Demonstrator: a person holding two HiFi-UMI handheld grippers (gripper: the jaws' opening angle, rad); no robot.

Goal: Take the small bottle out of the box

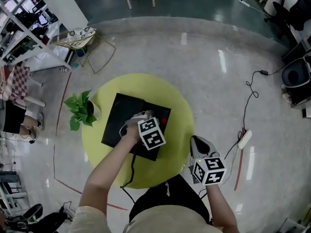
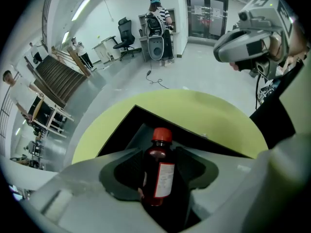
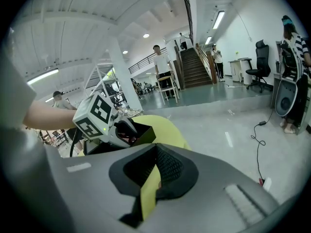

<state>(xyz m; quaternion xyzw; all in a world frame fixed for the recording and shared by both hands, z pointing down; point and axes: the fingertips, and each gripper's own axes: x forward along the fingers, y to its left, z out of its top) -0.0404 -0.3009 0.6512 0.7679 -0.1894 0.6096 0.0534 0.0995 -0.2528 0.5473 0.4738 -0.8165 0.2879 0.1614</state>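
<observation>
A small brown bottle [image 2: 158, 171] with a red cap and a white label stands between the jaws of my left gripper [image 2: 158, 154], which is shut on its body. Beneath it lies the open black box [image 2: 127, 125] on the round yellow-green table [image 2: 204, 110]. In the head view the left gripper [image 1: 140, 116] hangs over the black box [image 1: 112, 125] at the table's middle. My right gripper [image 1: 198, 141] hovers at the table's [image 1: 177, 103] near right edge, apart from the box. Its jaws [image 3: 154, 152] are shut on nothing; the left gripper [image 3: 114, 125] shows ahead of it.
A potted green plant [image 1: 81, 108] stands at the table's left edge. On the floor to the right lie a white power strip [image 1: 244, 139] and a black cable [image 1: 250, 89]. A cable trails from the left gripper off the table's near edge. Several people stand far off.
</observation>
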